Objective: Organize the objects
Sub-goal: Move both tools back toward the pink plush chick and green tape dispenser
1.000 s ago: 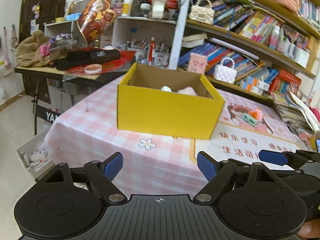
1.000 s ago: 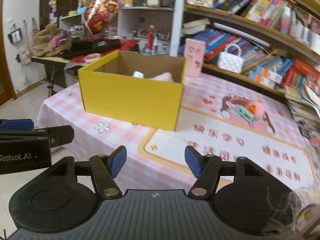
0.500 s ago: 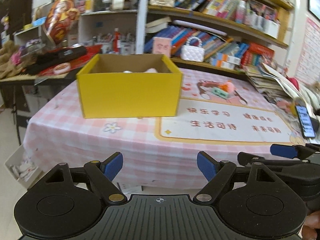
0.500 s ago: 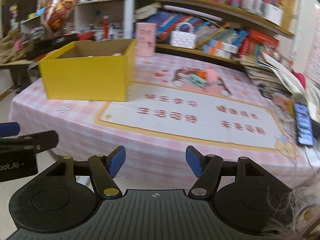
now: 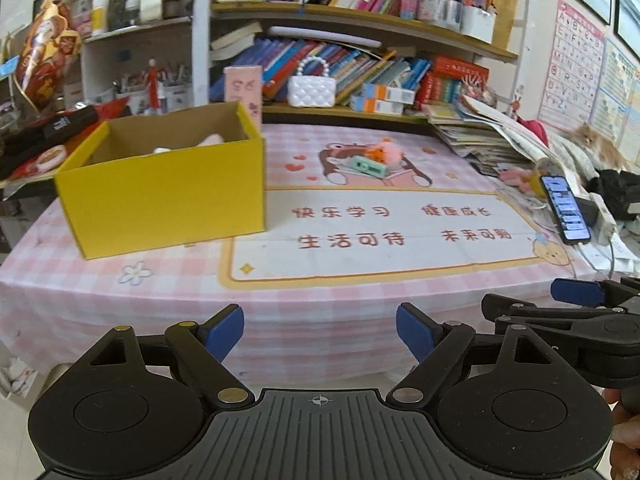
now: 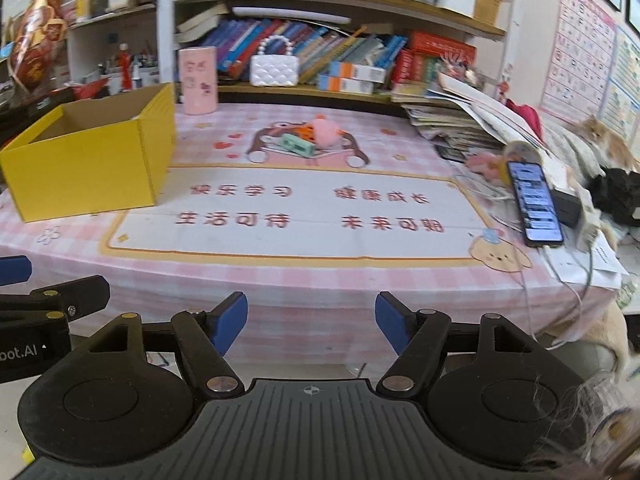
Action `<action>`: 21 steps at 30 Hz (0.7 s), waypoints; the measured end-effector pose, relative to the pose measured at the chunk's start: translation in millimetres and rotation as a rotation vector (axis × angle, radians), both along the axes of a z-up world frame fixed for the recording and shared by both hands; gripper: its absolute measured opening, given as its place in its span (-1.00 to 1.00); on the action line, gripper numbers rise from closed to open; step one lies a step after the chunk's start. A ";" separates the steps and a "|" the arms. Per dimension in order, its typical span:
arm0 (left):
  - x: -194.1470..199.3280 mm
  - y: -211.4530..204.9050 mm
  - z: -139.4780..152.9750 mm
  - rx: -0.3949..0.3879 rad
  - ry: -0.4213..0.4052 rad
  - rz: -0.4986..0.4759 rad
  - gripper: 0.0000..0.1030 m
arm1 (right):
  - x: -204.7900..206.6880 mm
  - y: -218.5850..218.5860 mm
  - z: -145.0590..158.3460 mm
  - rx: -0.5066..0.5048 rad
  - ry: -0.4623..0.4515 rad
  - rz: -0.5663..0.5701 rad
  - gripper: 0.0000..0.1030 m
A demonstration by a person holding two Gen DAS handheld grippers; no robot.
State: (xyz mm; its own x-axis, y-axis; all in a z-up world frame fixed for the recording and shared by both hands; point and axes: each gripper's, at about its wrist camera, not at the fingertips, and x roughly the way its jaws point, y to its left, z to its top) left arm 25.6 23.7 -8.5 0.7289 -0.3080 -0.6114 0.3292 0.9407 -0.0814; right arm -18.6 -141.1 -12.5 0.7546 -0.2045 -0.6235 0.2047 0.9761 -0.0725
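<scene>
A yellow cardboard box (image 5: 168, 188) stands on the left of the pink checked tablecloth (image 5: 320, 304), with pale items inside; it also shows in the right wrist view (image 6: 92, 160). A pink plush toy (image 5: 386, 154) and a green block (image 5: 368, 167) lie at the far middle of the table; both also show in the right wrist view, plush (image 6: 326, 133), block (image 6: 296, 145). My left gripper (image 5: 320, 332) is open and empty, off the table's front edge. My right gripper (image 6: 311, 322) is open and empty beside it.
A pink cup (image 6: 198, 80) stands behind the box. A phone (image 6: 534, 204) with cables lies at the right edge, next to stacked papers (image 6: 460, 120). Bookshelves (image 5: 360, 60) line the back. A cluttered side table (image 5: 40, 140) is at the left.
Both grippers have swung right and pulled back from the box. The view has shifted from the box to the middle and right of the table. Both jaws stay open.
</scene>
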 end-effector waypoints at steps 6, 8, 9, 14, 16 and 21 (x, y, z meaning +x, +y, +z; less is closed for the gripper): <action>12.2 -20.3 -1.0 -0.007 0.002 -0.020 0.73 | 5.5 -17.5 0.4 -0.016 0.003 -0.027 0.39; 16.4 -27.7 -2.2 -0.006 0.008 -0.032 0.73 | 8.2 -23.4 0.5 -0.023 0.004 -0.030 0.39; 18.3 -31.1 -2.7 -0.005 0.010 -0.037 0.73 | 9.9 -26.2 0.3 -0.024 0.005 -0.032 0.39; 30.7 -44.6 -5.1 -0.007 0.019 -0.039 0.74 | 21.8 -40.7 -2.4 -0.020 0.022 -0.039 0.39; 36.6 -48.5 -6.4 -0.008 0.026 -0.034 0.74 | 27.0 -45.9 -3.4 -0.017 0.029 -0.040 0.39; 53.8 -61.4 -9.9 -0.001 0.043 -0.031 0.74 | 45.2 -60.1 -5.4 -0.001 0.039 -0.042 0.39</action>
State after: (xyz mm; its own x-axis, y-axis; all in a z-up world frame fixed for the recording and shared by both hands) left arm 79.4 -37.7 -18.4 0.6917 -0.3307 -0.6420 0.3548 0.9299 -0.0967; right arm 26.6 -201.2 -17.9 0.7206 -0.2359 -0.6520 0.2421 0.9668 -0.0822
